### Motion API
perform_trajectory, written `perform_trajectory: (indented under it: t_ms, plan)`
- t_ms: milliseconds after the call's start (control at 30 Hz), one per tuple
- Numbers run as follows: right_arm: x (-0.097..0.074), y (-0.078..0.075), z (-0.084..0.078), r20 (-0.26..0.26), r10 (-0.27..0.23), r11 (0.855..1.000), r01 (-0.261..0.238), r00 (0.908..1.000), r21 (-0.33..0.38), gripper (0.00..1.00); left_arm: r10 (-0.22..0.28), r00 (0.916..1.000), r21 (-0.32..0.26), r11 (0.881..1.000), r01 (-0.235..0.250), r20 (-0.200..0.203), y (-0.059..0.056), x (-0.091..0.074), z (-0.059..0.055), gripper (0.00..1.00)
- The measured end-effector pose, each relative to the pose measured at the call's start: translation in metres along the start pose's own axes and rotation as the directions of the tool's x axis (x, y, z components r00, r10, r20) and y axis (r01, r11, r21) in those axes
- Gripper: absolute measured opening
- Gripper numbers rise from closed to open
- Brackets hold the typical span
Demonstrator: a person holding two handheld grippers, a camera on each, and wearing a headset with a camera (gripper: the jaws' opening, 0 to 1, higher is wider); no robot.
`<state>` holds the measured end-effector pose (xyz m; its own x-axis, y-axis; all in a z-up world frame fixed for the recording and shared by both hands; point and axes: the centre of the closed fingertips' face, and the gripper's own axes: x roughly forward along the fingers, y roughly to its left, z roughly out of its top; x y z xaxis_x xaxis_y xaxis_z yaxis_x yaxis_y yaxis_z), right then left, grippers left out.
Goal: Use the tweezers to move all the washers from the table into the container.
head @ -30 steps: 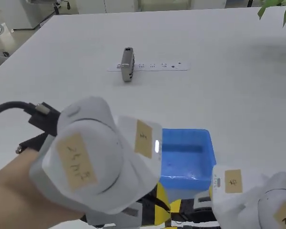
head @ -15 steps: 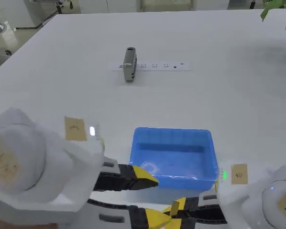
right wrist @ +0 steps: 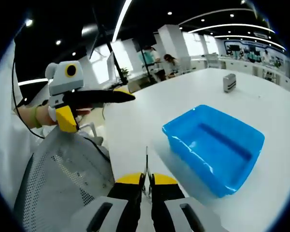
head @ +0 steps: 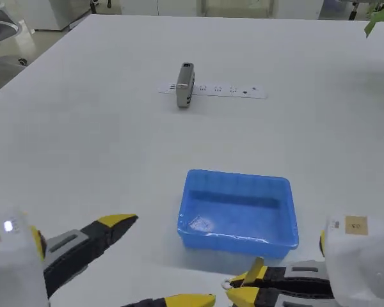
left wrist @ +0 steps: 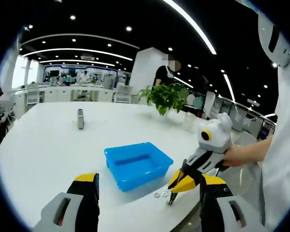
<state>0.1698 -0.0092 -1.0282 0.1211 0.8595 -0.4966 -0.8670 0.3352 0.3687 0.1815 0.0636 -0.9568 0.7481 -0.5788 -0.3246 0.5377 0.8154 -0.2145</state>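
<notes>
White table (head: pixel 83 128): broad plain top, running under and far ahead of the jaws of the left gripper (left wrist: pixel 149 176).
Ceiling (left wrist: pixel 111 14): dark, with long light strips (left wrist: pixel 189 25) and round spots, high above those jaws.
White pillar (left wrist: pixel 146 67), potted plant (left wrist: pixel 166 96): past the table's far edge.
Bright windows (left wrist: pixel 26 72): far left.
Grey mesh chair (right wrist: pixel 58 169): left of the jaws of the right gripper (right wrist: pixel 146 178).

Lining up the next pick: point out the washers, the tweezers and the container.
washers (left wrist: pixel 157 195), left gripper view, on the left-hand ring.
tweezers (right wrist: pixel 146 166), right gripper view, on the thin prongs.
container (head: pixel 243 243), head view, on its front wall.
</notes>
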Motion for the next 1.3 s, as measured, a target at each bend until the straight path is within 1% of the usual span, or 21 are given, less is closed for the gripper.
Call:
perform_trajectory:
  t_ms: [33,67,167,233,267,367,433,467,500,567,600,633,700,767,900,967,1100,1133,1233,1300]
  plan:
    - [-0.001,-0.001,0.002,0.012,0.002,1.000,-0.002,0.9999,0.016,0.02,0.045,0.9988,0.020,0.999,-0.045,0.018,0.007,-0.001,0.001,0.93]
    - [-0.004,-0.002,0.003,0.022,0.002,0.999,-0.003,0.9998,0.035,0.02,0.068,0.9974,0.019,0.997,-0.069,0.021,0.009,-0.001,0.001,0.96]
    - [-0.009,-0.006,0.006,0.032,-0.004,0.998,0.002,0.9995,0.057,0.02,0.108,0.9924,0.031,0.993,-0.110,0.059,0.014,-0.002,0.008,0.98]
    - [-0.013,-0.009,0.007,0.036,-0.008,0.998,0.005,0.9993,0.065,0.02,0.125,0.9895,0.042,0.991,-0.128,0.073,0.018,-0.003,0.011,0.98]
    - [-0.016,-0.010,0.008,0.043,-0.006,0.997,0.003,0.9991,0.078,0.02,0.136,0.9868,0.043,0.989,-0.141,0.087,0.019,-0.004,0.012,0.98]
    - [-0.021,-0.014,0.010,0.051,-0.006,0.995,0.001,0.9987,0.103,0.02,0.158,0.9833,0.057,0.985,-0.163,0.091,0.022,-0.006,0.011,0.98]
    - [-0.026,-0.020,0.010,0.054,-0.018,0.992,0.011,0.9984,0.129,0.03,0.161,0.9833,0.057,0.984,-0.166,0.084,0.023,-0.007,0.010,0.96]
    - [-0.029,-0.023,0.012,0.062,-0.024,0.990,0.015,0.9978,0.143,0.03,0.154,0.9846,0.051,0.986,-0.158,0.084,0.026,-0.008,0.008,0.95]
    - [-0.031,-0.024,0.014,0.070,-0.029,0.988,0.018,0.9971,0.150,0.03,0.148,0.9856,0.049,0.987,-0.152,0.083,0.033,-0.011,0.005,0.95]
    - [-0.037,-0.026,0.019,0.090,-0.042,0.985,0.026,0.9950,0.168,0.03,0.142,0.9874,0.065,0.987,-0.146,0.071,0.028,-0.008,0.004,0.95]
    - [-0.040,-0.027,0.021,0.096,-0.045,0.984,0.028,0.9944,0.174,0.03,0.139,0.9881,0.070,0.987,-0.144,0.065,0.027,-0.008,0.003,0.95]
    - [-0.043,-0.029,0.025,0.111,-0.056,0.982,0.035,0.9923,0.184,0.03,0.136,0.9885,0.075,0.987,-0.141,0.065,0.024,-0.006,0.004,0.95]
    - [-0.049,-0.032,0.032,0.127,-0.069,0.981,0.044,0.9894,0.191,0.03,0.134,0.9886,0.075,0.987,-0.139,0.068,0.022,-0.006,0.005,0.94]
    - [-0.054,-0.035,0.036,0.140,-0.081,0.979,0.052,0.9868,0.198,0.03,0.142,0.9874,0.068,0.987,-0.147,0.070,0.023,-0.006,0.006,0.93]
    - [-0.061,-0.041,0.047,0.162,-0.111,0.978,0.078,0.9805,0.194,0.03,0.163,0.9832,0.060,0.984,-0.168,0.082,0.026,-0.008,0.008,0.91]
    - [-0.065,-0.045,0.054,0.179,-0.130,0.978,0.096,0.9752,0.187,0.03,0.165,0.9829,0.054,0.984,-0.170,0.081,0.026,-0.008,0.008,0.91]
    - [-0.068,-0.056,0.064,0.195,-0.167,0.977,0.135,0.9666,0.168,0.03,0.165,0.9829,0.055,0.984,-0.170,0.082,0.026,-0.008,0.008,0.90]
    - [-0.068,-0.058,0.065,0.196,-0.173,0.976,0.141,0.9651,0.166,0.03,0.164,0.9833,0.057,0.984,-0.168,0.080,0.025,-0.008,0.008,0.90]
    - [-0.067,-0.072,0.068,0.191,-0.216,0.972,0.192,0.9576,0.134,0.03,0.159,0.9842,0.057,0.985,-0.164,0.077,0.025,-0.008,0.008,0.89]
    - [-0.065,-0.076,0.069,0.189,-0.225,0.971,0.203,0.9560,0.130,0.02,0.158,0.9846,0.058,0.985,-0.162,0.075,0.025,-0.008,0.007,0.88]
